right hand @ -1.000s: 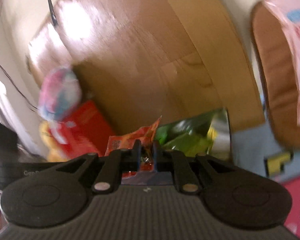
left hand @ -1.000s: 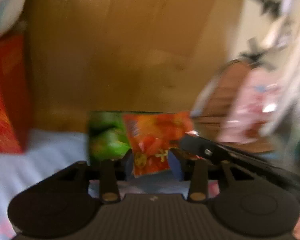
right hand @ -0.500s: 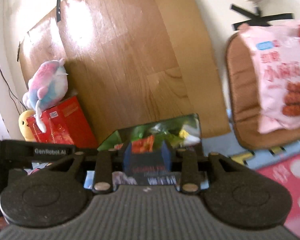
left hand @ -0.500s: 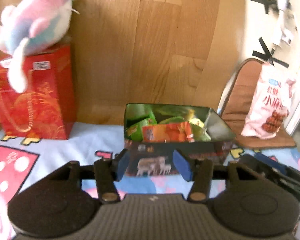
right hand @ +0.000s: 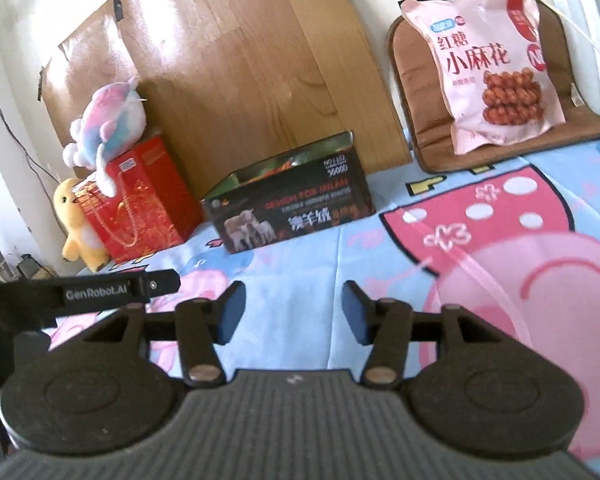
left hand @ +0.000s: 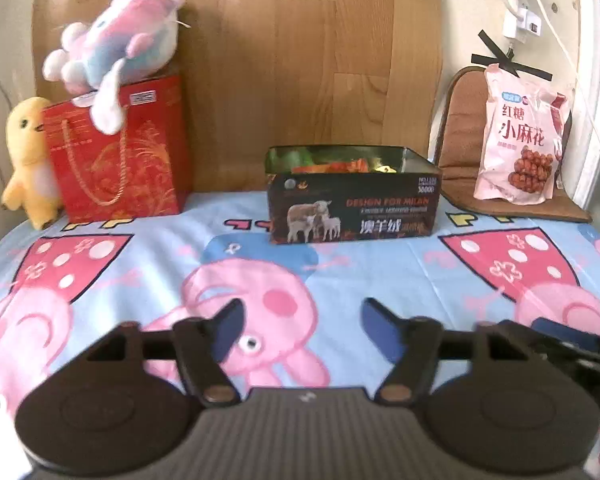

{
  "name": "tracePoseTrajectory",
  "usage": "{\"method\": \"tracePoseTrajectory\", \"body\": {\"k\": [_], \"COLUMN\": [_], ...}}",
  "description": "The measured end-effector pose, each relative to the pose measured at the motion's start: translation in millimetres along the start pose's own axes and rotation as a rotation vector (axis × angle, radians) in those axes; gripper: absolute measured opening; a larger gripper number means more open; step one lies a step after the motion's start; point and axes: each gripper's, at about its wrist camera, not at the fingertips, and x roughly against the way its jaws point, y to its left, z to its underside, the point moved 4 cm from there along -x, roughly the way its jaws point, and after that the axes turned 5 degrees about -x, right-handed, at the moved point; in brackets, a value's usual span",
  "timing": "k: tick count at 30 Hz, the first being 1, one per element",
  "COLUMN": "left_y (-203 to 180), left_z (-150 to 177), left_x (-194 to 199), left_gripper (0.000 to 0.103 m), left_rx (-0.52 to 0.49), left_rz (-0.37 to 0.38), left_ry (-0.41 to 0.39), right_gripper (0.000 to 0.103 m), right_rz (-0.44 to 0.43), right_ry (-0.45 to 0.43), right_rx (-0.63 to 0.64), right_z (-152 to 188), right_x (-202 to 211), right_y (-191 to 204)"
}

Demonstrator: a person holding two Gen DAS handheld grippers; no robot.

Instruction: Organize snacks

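Note:
A dark box with sheep pictures (left hand: 354, 210) stands open at the back of the cartoon-print cloth; orange and green snack packets (left hand: 332, 165) lie inside it. The box also shows in the right wrist view (right hand: 296, 208). My left gripper (left hand: 302, 328) is open and empty, low over the cloth, well in front of the box. My right gripper (right hand: 293, 314) is open and empty, also well back from the box. A pink snack bag (left hand: 520, 140) leans on a brown cushion at the right; it shows in the right wrist view too (right hand: 492, 64).
A red gift bag (left hand: 118, 148) with a pink-blue plush (left hand: 116, 52) on top stands at the back left, a yellow plush duck (left hand: 28, 160) beside it. A wooden board (left hand: 300, 60) leans against the wall behind the box. The brown cushion (left hand: 460, 140) is at the back right.
Both grippers let go of the orange packet into the box, opened, and pulled back away from it towards the front of the cloth.

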Motion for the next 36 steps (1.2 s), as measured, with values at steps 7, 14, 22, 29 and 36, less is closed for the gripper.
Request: {"method": "tracePoseTrajectory", "body": {"k": [7,14,22,29,36], "left_y": [-3,-4,-14,-14,-13], "left_z": [20,33,40,47,52], "left_x": [33,54,81,86,86], "left_gripper": [0.103,0.103,0.103,0.103,0.103], "left_rx": [-0.016,0.011,-0.003,0.009,0.011], "left_rz": [-0.066,-0.080,-0.126,-0.152,-0.157], "left_ry": [-0.020,-0.015,-0.025,-0.039,-0.024], "right_gripper": [0.077,0.083,0.085,0.089,0.091], "right_rz": [-0.026,-0.040,-0.049,-0.030,-0.016], "right_ry": [0.008,0.018,0.039,0.053,0.036], "right_rx": [-0.017,-0.042,-0.063,-0.039,-0.026], "right_z": [14,21,36,49,51], "right_x": [25,46,70,72,73], "right_y": [10,12,13,16,19]}}
